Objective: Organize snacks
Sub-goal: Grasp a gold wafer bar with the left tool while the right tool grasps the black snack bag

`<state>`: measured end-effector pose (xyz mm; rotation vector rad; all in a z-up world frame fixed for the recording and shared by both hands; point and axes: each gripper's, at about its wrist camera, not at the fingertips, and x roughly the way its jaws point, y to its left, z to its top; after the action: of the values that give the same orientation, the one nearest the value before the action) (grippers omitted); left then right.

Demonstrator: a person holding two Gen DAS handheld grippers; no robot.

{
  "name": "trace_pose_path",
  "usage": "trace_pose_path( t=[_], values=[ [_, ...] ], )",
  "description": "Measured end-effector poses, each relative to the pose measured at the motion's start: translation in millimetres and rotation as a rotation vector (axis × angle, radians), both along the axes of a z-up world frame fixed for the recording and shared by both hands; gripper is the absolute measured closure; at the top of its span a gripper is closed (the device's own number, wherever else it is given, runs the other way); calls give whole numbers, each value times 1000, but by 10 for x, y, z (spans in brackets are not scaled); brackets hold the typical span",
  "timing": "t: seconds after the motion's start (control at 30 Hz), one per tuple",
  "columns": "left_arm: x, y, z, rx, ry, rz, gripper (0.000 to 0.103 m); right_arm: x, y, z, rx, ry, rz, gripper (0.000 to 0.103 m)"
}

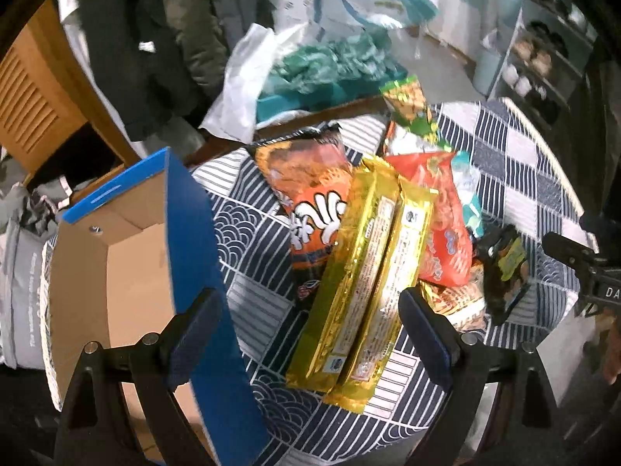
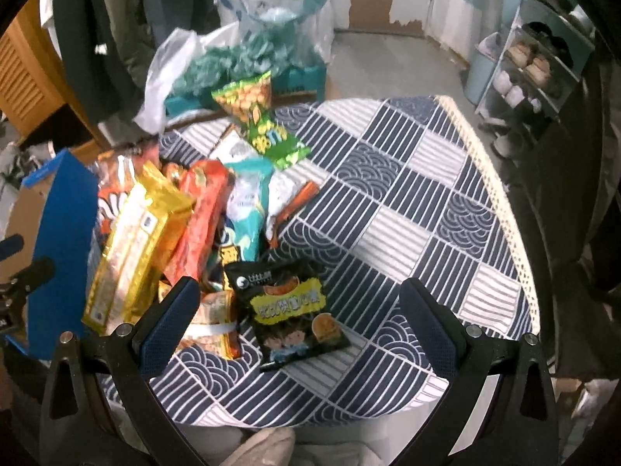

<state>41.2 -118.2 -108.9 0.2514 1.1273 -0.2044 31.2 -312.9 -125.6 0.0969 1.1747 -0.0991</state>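
Note:
A heap of snack packets lies on the patterned tablecloth (image 1: 516, 163). Two long gold packets (image 1: 361, 283) lie on top, beside an orange bag (image 1: 310, 202) and a red bag (image 1: 446, 233). My left gripper (image 1: 310, 334) stands open above the near ends of the gold packets, holding nothing. An open cardboard box with blue outer walls (image 1: 202, 272) sits at its left. In the right wrist view, a small black packet (image 2: 291, 310) lies between the fingers of my open right gripper (image 2: 302, 326), apart from both pads. A green bag (image 2: 256, 116) lies at the heap's far end.
Beyond the table are a white plastic bag (image 2: 167, 73), a teal crate of crumpled teal material (image 2: 248, 62), hanging dark coats (image 1: 128, 46) and a wooden cabinet (image 1: 35, 93). A shoe rack (image 2: 535, 66) stands at the right. The tablecloth (image 2: 407, 178) right of the heap is bare.

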Motion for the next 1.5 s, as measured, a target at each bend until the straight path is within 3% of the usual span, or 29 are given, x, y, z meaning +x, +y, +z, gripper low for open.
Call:
trace_pose_path(
  t=[0.43, 0.93, 1.1, 1.23, 1.33, 1.5],
  values=[
    [139, 11, -395, 37, 60, -17, 10, 159, 55, -637, -56, 144, 50, 2],
    [221, -107, -607, 24, 90, -76, 10, 178, 100, -945, -97, 223, 92, 2],
    [282, -50, -637, -13, 118, -55, 8, 179, 91, -1014, -90, 227, 98, 3],
    [317, 17, -665, -49, 137, -40, 8, 235, 66, -1141, -51, 240, 109, 14],
    [343, 77, -665, -20, 127, -22, 8, 233, 89, -1183, -41, 250, 122, 29],
    [320, 52, -712, -21, 133, -38, 8, 190, 100, -1216, -26, 239, 116, 40]
  ],
)
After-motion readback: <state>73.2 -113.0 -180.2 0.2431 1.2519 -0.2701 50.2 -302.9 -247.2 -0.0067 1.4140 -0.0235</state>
